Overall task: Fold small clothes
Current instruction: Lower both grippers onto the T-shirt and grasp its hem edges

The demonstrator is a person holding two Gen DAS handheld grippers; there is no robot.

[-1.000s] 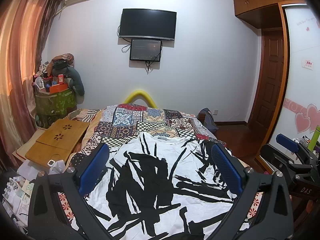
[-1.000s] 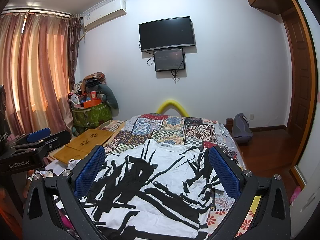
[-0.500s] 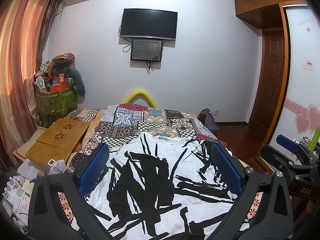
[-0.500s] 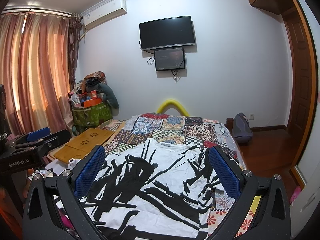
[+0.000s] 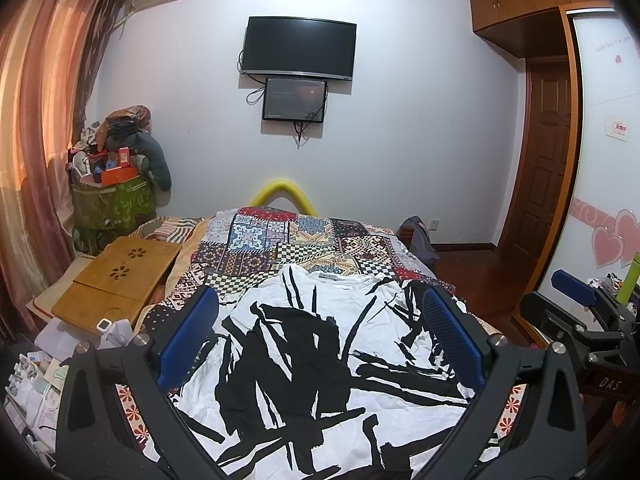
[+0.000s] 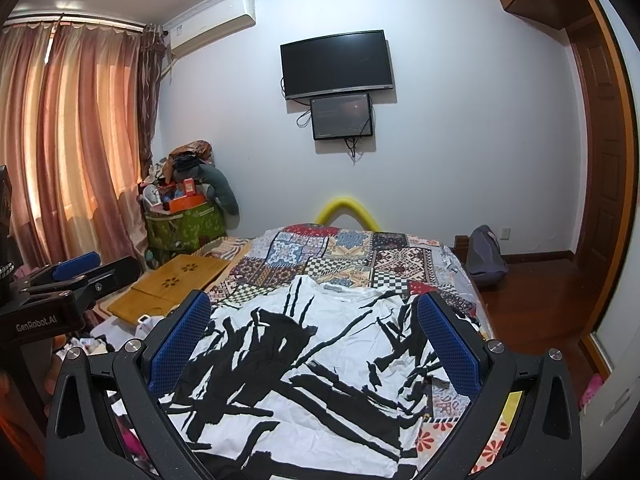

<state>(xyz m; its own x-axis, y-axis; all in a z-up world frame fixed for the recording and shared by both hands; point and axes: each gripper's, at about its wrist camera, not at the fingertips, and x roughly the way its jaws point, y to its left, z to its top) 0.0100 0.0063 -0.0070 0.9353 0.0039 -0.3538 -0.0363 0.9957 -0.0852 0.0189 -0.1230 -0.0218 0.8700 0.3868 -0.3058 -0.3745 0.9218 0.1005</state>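
Observation:
A white shirt with black brush strokes [image 5: 320, 360] lies spread flat on the bed, collar toward the far wall; it also shows in the right wrist view [image 6: 312, 368]. My left gripper [image 5: 320, 312] is open and empty, held above the shirt's near half. My right gripper [image 6: 316, 312] is open and empty, also above the shirt. The right gripper shows at the right edge of the left wrist view [image 5: 580, 300]. The left gripper shows at the left edge of the right wrist view [image 6: 76, 272].
The bed has a patchwork cover [image 5: 288, 240]. A wooden lap tray [image 5: 120, 276] and papers lie at the left of the bed. A green hamper piled with things [image 5: 112, 200] stands by the curtains. A bag [image 6: 486, 256] sits on the floor at the right, near a wooden door.

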